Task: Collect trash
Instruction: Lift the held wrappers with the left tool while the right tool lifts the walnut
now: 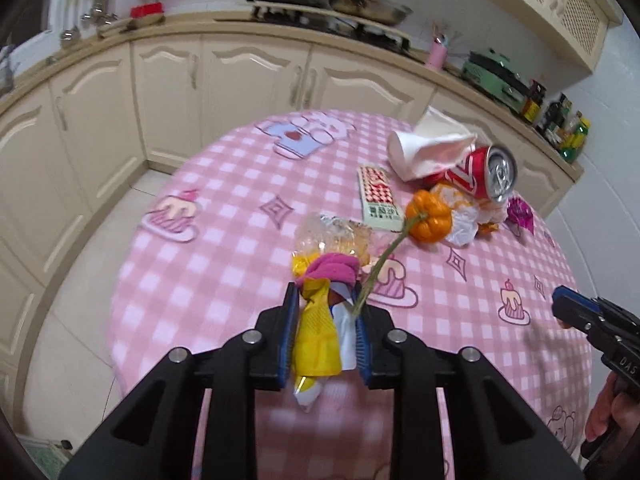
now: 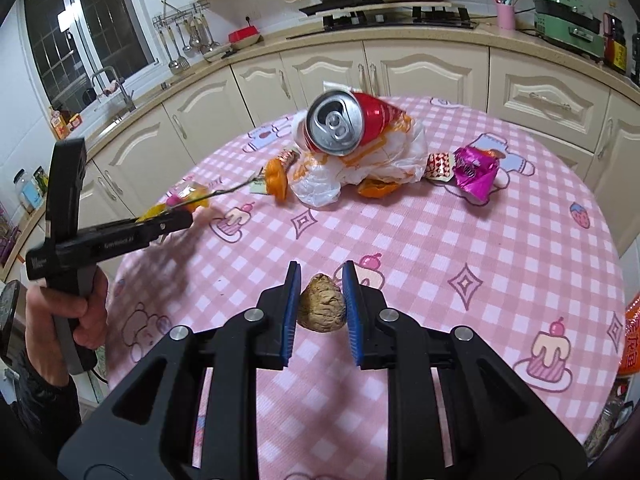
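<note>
I am holding my left tongs (image 1: 326,320) over the near side of the counter (image 1: 208,264), which has a pink checked cloth on it. They are squeezing a little bunch of trash: a yellow wrapper (image 1: 316,340), a bit of white paper (image 1: 346,336) and the thin green stem (image 1: 380,264) of a small orange pumpkin (image 1: 429,219), with a pink scrap (image 1: 332,268) sticking out past the tips. The pumpkin is hanging out at the far end of its stem, near a flat checked packet (image 1: 378,198). My right tongs (image 2: 322,304) are clenching tight on a brown crumpled lump (image 2: 322,308) (I cannot tell what it is made of), and it is sitting right between the blue pads (image 2: 292,308). More trash is waiting in a heap at the far side of the counter: a red can (image 2: 344,124) is lying on its side on top of a white and orange bag (image 2: 376,164), and a shiny purple wrapper (image 2: 474,172) is lying just beside the bag. A squashed white paper cup (image 1: 428,148) is leaning against the can.
</note>
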`<action>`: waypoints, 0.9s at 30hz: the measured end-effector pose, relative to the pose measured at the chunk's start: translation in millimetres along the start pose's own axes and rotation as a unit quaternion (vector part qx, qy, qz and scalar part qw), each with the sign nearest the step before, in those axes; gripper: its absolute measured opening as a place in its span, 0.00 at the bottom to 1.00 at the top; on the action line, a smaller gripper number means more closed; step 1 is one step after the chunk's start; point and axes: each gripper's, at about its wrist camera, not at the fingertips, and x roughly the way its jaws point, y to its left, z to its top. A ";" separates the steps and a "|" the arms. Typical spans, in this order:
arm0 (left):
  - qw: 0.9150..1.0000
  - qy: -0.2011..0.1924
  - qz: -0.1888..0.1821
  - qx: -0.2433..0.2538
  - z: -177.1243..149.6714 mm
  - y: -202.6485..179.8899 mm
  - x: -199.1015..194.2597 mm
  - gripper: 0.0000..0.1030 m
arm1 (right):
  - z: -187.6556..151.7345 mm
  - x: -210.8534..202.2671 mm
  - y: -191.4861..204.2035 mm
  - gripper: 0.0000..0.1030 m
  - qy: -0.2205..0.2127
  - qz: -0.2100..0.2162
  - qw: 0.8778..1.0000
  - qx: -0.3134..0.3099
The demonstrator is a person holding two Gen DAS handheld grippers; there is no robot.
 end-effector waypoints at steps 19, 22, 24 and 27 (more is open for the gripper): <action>0.987 -0.138 -0.021 0.079 -4.1 -98.4 -119.7 0.24 | -0.7 -88.4 -13.1 0.21 -0.096 0.002 0.995 0.008; 0.985 -0.137 -0.045 0.093 -4.2 -126.6 -117.3 0.24 | -4.0 -107.9 -25.3 0.21 -0.114 -0.003 0.993 0.018; 0.983 -0.137 -0.061 0.102 -4.8 -148.4 -114.6 0.24 | -6.0 -121.5 -34.8 0.21 -0.126 -0.007 0.992 0.027; 0.980 -0.131 -0.087 0.119 -7.0 -185.0 -108.0 0.24 | -12.5 -149.2 -62.2 0.21 -0.148 -0.024 0.987 0.049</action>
